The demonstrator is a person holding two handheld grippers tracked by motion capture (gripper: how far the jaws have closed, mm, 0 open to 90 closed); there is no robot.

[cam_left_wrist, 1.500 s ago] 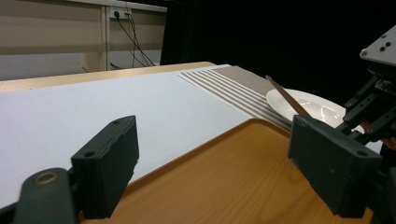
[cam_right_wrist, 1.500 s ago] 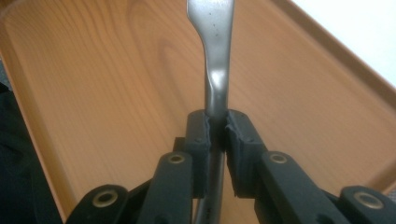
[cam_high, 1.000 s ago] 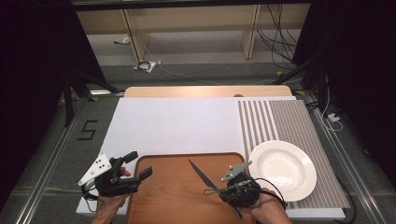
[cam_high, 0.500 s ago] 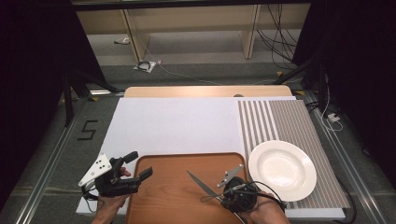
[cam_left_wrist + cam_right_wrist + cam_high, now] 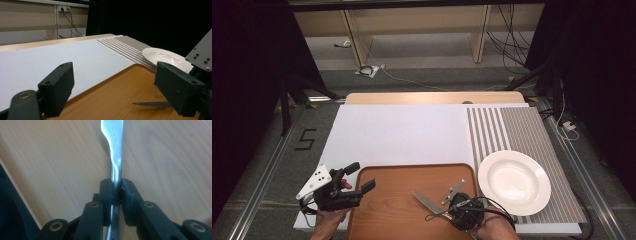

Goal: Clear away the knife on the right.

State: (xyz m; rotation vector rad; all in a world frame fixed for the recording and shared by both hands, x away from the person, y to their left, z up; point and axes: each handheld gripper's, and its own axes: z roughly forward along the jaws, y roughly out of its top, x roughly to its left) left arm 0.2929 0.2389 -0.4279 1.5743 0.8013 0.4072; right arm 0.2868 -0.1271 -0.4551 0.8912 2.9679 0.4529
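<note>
As seen from the high view, the tabletop carries a broad white sheet with bare room across its far and middle parts; a grey striped mat covers its right portion. A wooden tray sits at the near edge, its front rim running out of the bottom of the picture. A white plate rests on the striped mat just beside the tray's right rim. The left tongs hover at the tray's left rim, jaws spread wide and holding nothing. The right tongs sit low over the tray's near right part, clamped on a table knife whose blade points left and away across the tray.

From the left gripper view, the two black jaws stand well apart with nothing between them. The tray's raised edge runs diagonally between them; beyond it lies the open white sheet. The plate lies to the right, past the tray corner. The knife blade hangs low over the tray near the right jaw, apart from it.

From the right gripper view, the jaws are pressed together on the knife's narrow neck, the blade extending upward over the tray's wood surface.
</note>
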